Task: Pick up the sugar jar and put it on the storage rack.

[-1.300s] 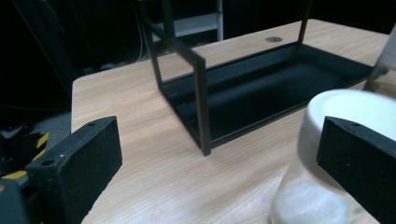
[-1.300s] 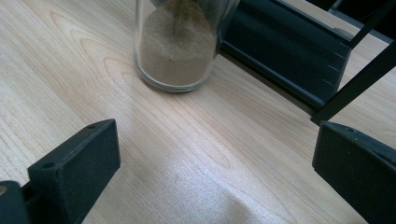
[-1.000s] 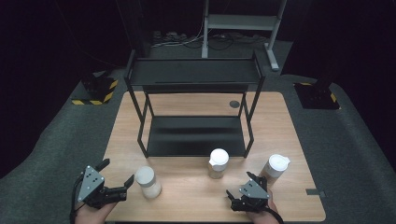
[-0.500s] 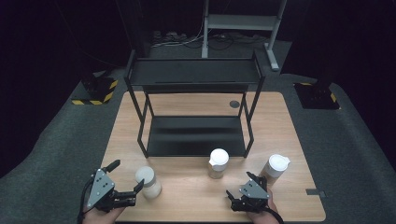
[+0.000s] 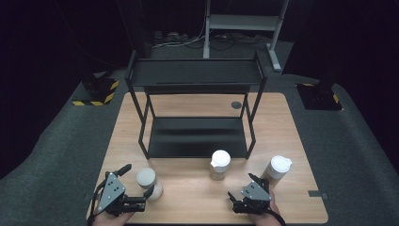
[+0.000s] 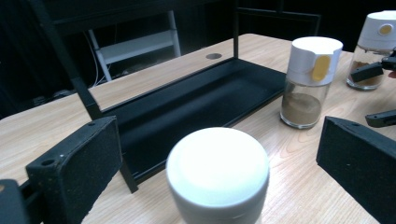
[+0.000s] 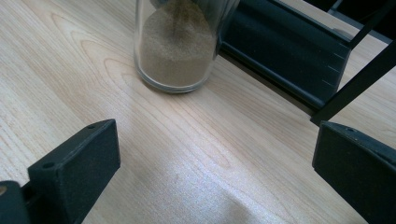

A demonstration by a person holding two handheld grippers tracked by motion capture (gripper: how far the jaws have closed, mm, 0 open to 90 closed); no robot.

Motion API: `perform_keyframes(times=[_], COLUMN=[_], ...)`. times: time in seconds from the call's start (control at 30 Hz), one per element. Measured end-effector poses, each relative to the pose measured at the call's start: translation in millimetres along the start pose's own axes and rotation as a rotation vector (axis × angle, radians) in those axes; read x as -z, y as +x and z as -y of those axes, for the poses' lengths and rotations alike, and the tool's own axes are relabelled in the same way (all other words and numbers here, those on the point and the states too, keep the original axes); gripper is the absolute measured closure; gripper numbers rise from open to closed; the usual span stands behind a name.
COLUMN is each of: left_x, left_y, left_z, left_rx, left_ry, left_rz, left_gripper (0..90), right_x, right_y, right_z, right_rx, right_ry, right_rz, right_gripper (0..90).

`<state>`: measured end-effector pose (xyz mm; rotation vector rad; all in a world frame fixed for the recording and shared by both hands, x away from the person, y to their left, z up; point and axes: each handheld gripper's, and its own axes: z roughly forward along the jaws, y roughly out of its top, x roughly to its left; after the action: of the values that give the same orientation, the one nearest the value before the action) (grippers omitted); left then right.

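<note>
The left gripper has been brought around the near-left jar, jaws open on either side. A grasp seems imminent; the right gripper is held open, empty

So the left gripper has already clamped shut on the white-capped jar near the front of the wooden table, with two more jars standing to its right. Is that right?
Not quite. The left gripper is open: in the left gripper view its black jaws stand wide on either side of the white-capped jar, touching nothing. The rest holds: the high view shows two more white-capped jars to its right on the wooden table.
</note>
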<state>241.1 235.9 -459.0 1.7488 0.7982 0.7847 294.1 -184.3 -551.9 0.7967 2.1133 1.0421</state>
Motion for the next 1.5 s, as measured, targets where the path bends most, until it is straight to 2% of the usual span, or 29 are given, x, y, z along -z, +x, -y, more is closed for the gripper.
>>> perform_keyframes(times=[0.23,0.37,0.73,0.97,1.07,1.5], left_x=[-4.8,-8.9,-16.3,-18.5,-19.0,-21.3], left_y=[-3.3,-5.0,-4.9,-2.5,0.2,3.9], left_z=[4.9,9.0,20.8,27.8,31.2,39.1], left_rx=[0.005,-0.011,-0.006,0.020,0.051,0.069], left_ry=[0.002,0.015,0.032,0.045,0.042,0.045], left_rz=[0.007,0.015,0.026,0.017,0.016,0.009], left_gripper=[0.4,0.4,0.4,0.6,1.1,7.5], right_x=[0.1,0.1,-0.2,-0.1,0.1,0.0], right_y=[0.0,0.0,-0.2,-1.4,-2.3,-2.8], right_z=[0.0,0.0,0.0,0.1,0.2,0.2], right_rx=[0.000,-0.001,0.005,-0.006,-0.016,-0.020], right_ry=[-0.001,-0.001,0.001,0.000,-0.004,-0.002], right_rz=[0.001,0.001,-0.002,-0.012,-0.013,-0.018], right_gripper=[0.2,0.2,0.2,0.3,0.3,0.3])
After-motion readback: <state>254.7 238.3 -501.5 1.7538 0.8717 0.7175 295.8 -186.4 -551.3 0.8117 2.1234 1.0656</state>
